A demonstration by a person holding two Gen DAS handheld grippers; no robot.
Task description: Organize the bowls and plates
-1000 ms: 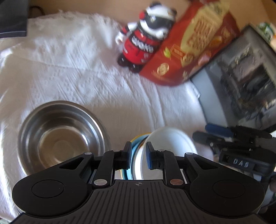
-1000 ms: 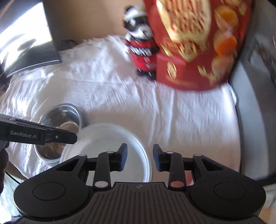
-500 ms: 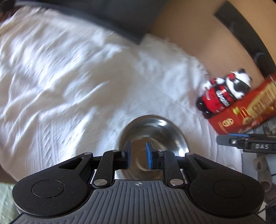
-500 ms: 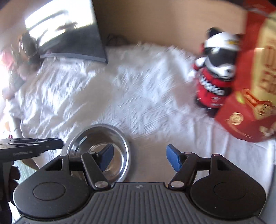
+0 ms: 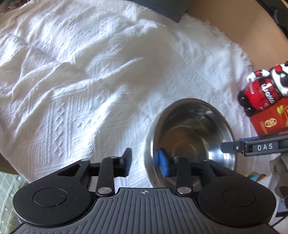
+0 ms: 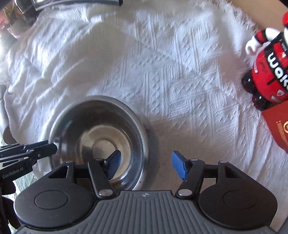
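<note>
A steel bowl (image 5: 192, 133) sits on the white cloth; it also shows in the right wrist view (image 6: 100, 136). My left gripper (image 5: 144, 162) is open and straddles the bowl's left rim, one finger inside, one outside. My right gripper (image 6: 145, 165) is open wide and straddles the bowl's right rim the same way. Each gripper shows in the other's view, the right one (image 5: 252, 147) at the bowl's far side and the left one (image 6: 30, 151) at its left rim. A sliver of a blue-rimmed plate (image 5: 253, 175) shows at lower right.
A red and black bear figure (image 6: 270, 72) stands at the right beside a red box (image 6: 280, 126). The white textured cloth (image 5: 90, 81) spreads to the left and back. A dark flat object (image 6: 77, 1) lies at the far edge.
Both grippers have swung from the white plate to the steel bowl. The left gripper has opened around the bowl's rim. The right gripper has opened wide and come down over the opposite rim.
</note>
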